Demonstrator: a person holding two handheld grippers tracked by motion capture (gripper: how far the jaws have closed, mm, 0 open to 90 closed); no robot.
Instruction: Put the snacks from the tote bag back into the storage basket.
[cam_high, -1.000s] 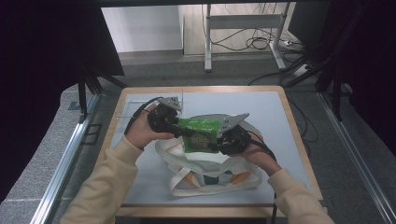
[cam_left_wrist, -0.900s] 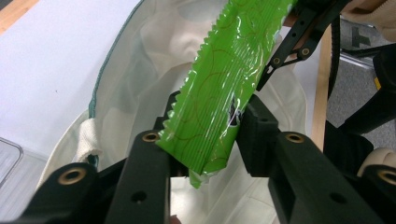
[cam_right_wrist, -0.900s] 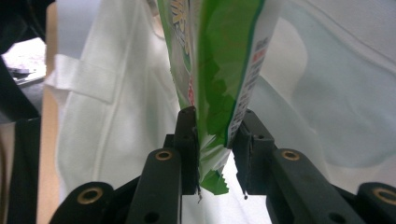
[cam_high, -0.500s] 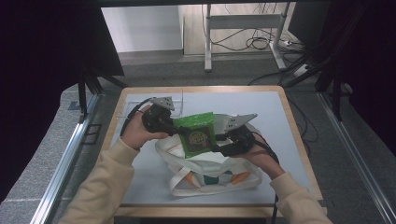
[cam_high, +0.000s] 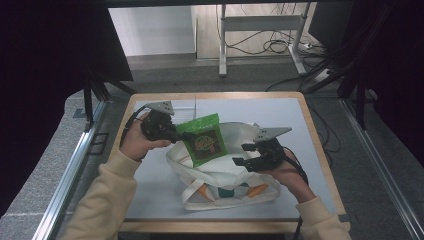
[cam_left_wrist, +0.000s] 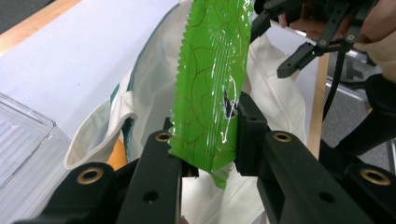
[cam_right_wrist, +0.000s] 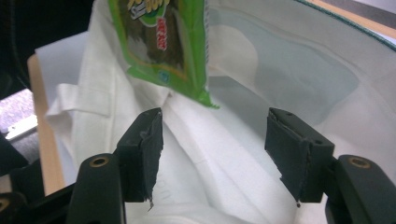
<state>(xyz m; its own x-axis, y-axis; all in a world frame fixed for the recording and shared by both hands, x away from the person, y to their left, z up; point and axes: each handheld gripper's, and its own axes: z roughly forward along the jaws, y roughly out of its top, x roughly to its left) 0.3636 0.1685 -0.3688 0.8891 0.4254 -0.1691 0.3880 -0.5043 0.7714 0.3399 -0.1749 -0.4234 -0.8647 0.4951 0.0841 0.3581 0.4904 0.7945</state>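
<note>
The green snack packet (cam_high: 202, 140) hangs right over the mouth of the white tote bag (cam_high: 225, 170), and the left gripper (cam_high: 181, 135) has it, fingers (cam_left_wrist: 250, 135) pinching the packet's crimped edge from both sides. In the left gripper view the packet stands up out of that pinch, glossy and a little creased, with the bag's pale cloth spread out behind it. The left gripper sits at the bag's left side, just off its rim, the person's hand wrapped around the body.

Over on the bag's right side, the right gripper (cam_high: 239, 161) points in toward the packet. Its fingers (cam_right_wrist: 144, 149) are spread wide and have just been opening; nothing lies between them. In the right gripper view the packet's lower corner dangles just above and beyond the gap, apart from both pads, with the bag's open interior below it.

The tote bag lies flat on the bench (cam_high: 160, 200), its mouth facing away from the person, handles trailing toward the near edge, and orange and teal print shows on the cloth near those handles. A clear plastic container (cam_left_wrist: 23, 144) sits beside the bag on its left, seen at the edge of the left gripper view. The packet rests tilted, its printed face turned up toward the high view, its lower end down against the bag's opening.
</note>
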